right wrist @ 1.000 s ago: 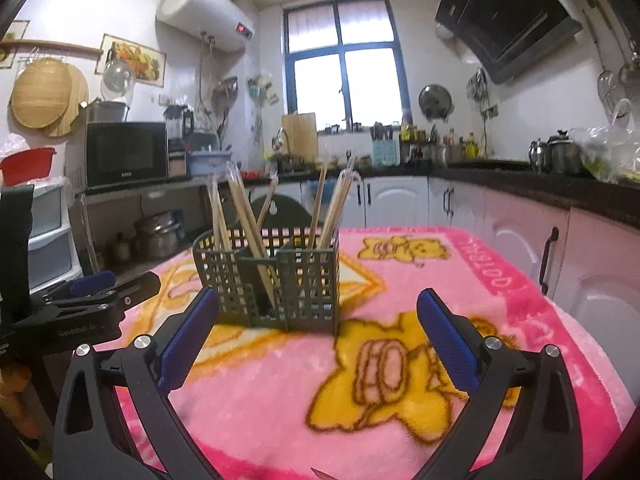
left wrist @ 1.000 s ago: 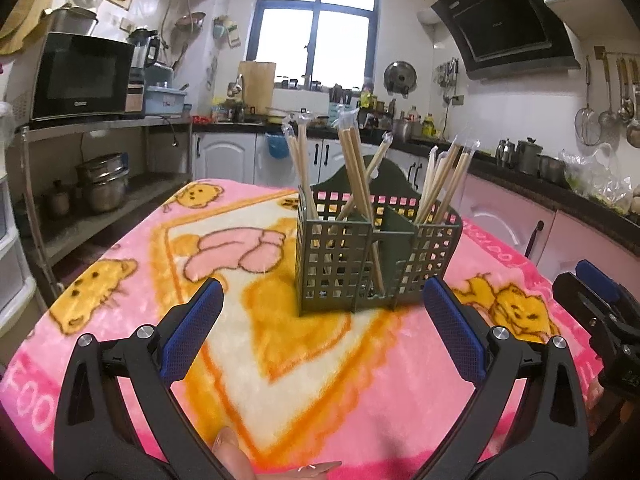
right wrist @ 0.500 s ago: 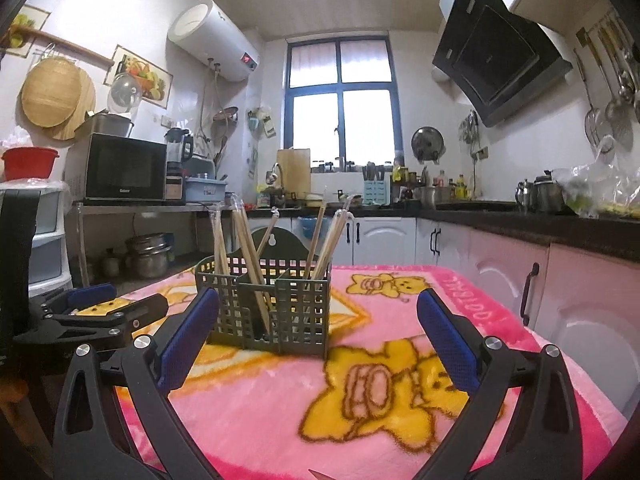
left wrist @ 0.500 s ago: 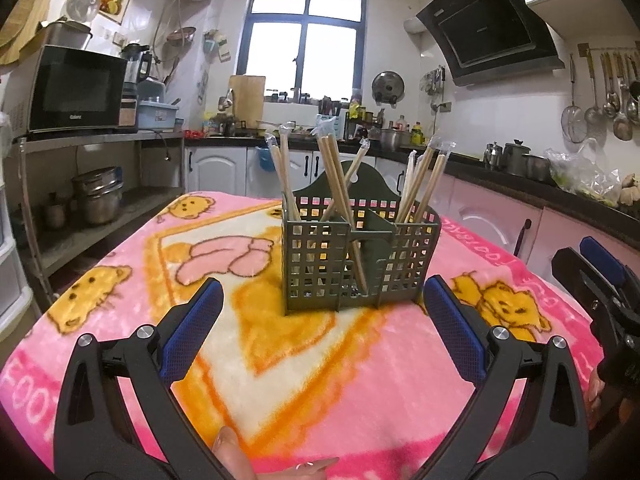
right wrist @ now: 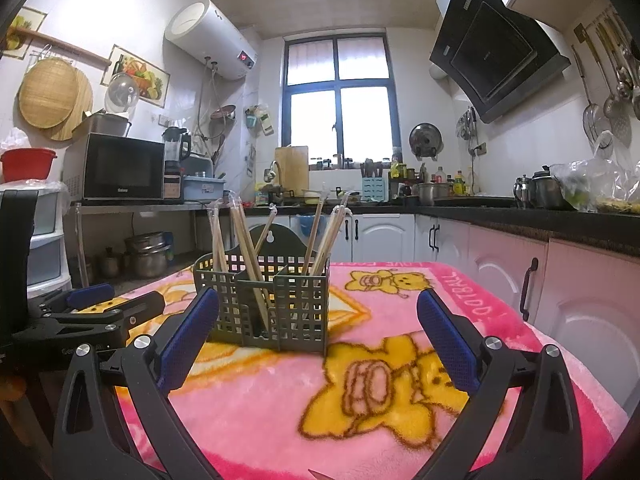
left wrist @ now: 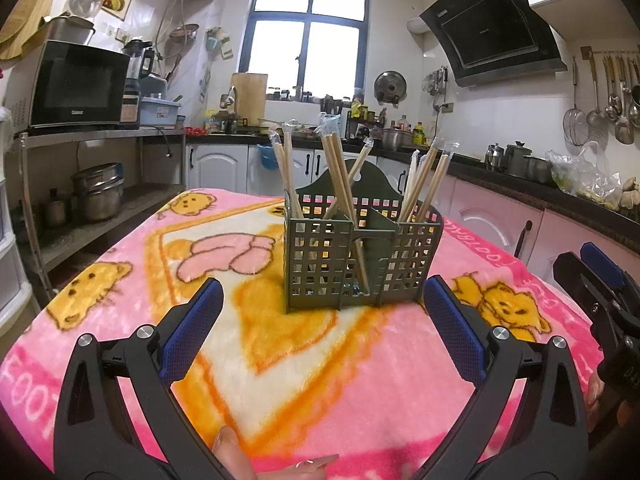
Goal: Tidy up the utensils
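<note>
A green slotted utensil holder [left wrist: 360,258] stands on the pink cartoon blanket [left wrist: 248,320], also in the right wrist view [right wrist: 266,306]. Several wrapped wooden chopsticks [left wrist: 340,176] stand in its compartments, also seen from the right [right wrist: 244,248]. My left gripper [left wrist: 323,328] is open and empty, in front of the holder and apart from it. My right gripper [right wrist: 316,340] is open and empty, near the holder's right side. The right gripper shows at the left view's right edge [left wrist: 600,292]; the left gripper shows at the right view's left edge [right wrist: 92,316].
The blanket covers a table [right wrist: 520,360]. A steel shelf with a microwave [left wrist: 76,84] and pots [left wrist: 98,192] stands to the left. Cabinets and a counter [left wrist: 560,208] run along the right and back. Ladles hang on the right wall [left wrist: 612,100].
Both grippers have tilted upward and drawn back a little, so the holder sits lower in each view. Both stay open and empty. The holder has not moved.
</note>
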Motion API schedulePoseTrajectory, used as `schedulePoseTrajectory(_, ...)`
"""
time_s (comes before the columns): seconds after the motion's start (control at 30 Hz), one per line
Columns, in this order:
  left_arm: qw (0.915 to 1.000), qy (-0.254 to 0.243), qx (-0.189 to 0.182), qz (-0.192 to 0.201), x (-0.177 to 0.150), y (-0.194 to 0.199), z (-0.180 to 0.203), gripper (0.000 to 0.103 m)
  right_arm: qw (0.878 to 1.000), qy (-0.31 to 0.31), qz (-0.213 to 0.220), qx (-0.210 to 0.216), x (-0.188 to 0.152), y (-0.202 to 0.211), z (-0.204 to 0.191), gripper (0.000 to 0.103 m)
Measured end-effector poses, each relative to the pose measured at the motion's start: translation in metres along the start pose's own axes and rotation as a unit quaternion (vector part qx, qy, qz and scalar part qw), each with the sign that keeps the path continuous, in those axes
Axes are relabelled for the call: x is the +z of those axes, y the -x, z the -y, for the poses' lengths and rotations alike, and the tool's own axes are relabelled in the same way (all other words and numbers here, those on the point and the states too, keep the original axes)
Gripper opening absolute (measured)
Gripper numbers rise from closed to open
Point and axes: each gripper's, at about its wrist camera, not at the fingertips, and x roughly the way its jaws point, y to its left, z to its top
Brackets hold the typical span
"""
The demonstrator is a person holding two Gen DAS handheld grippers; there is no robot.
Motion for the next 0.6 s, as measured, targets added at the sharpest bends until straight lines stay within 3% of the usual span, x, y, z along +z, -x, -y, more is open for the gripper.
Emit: schedulePoseTrajectory(0.6,1.0000,0.002,0.000,-0.001,-0.0006,0.0000,-0.0006,0.092,1.000,-0.002,0.000,-0.001,-0.0009,-0.0005,0.0010,0.097)
